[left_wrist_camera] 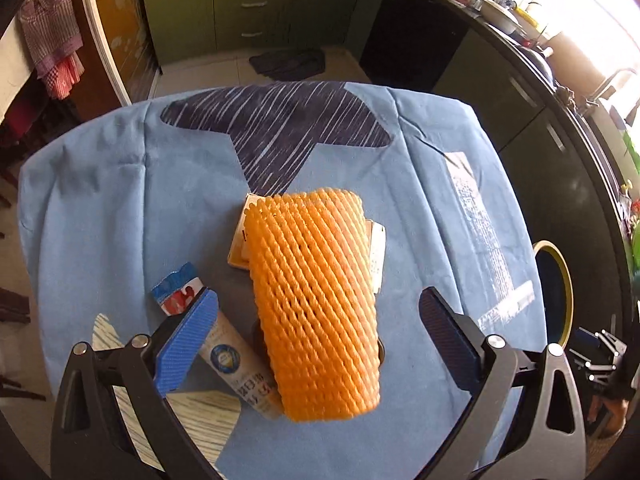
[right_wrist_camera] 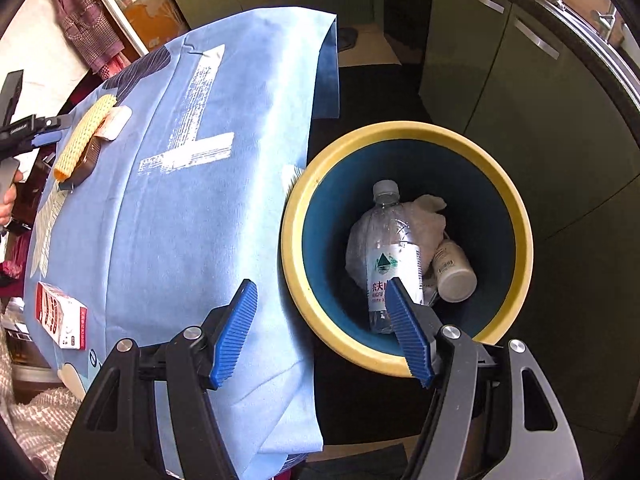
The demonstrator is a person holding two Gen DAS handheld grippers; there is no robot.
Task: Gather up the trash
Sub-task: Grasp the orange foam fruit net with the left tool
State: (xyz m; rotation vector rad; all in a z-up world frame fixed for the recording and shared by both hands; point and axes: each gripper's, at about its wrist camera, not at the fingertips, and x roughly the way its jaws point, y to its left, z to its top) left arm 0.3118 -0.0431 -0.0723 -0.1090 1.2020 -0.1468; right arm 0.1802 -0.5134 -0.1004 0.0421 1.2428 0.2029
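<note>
Left gripper (left_wrist_camera: 320, 320) wide open over orange foam net (left_wrist_camera: 316, 304) near middle of tabletop (left_wrist_camera: 100, 208), gripping nothing. Right gripper (right_wrist_camera: 320, 328) open and empty above bin (right_wrist_camera: 516, 216) beside tabletop's edge, bottle (right_wrist_camera: 394, 256) inside.

Readable text, as seen over my tongs:

1. Water bottle (right_wrist_camera: 390, 256) in the bin (right_wrist_camera: 516, 208), at 1 o'clock: label bears a green mountain emblem and the red characters "农夫"; the rest is hidden.
2. Tube (left_wrist_camera: 236, 368), red-and-white carton (right_wrist_camera: 60, 314), white bottle (right_wrist_camera: 454, 270): print illegible.
</note>
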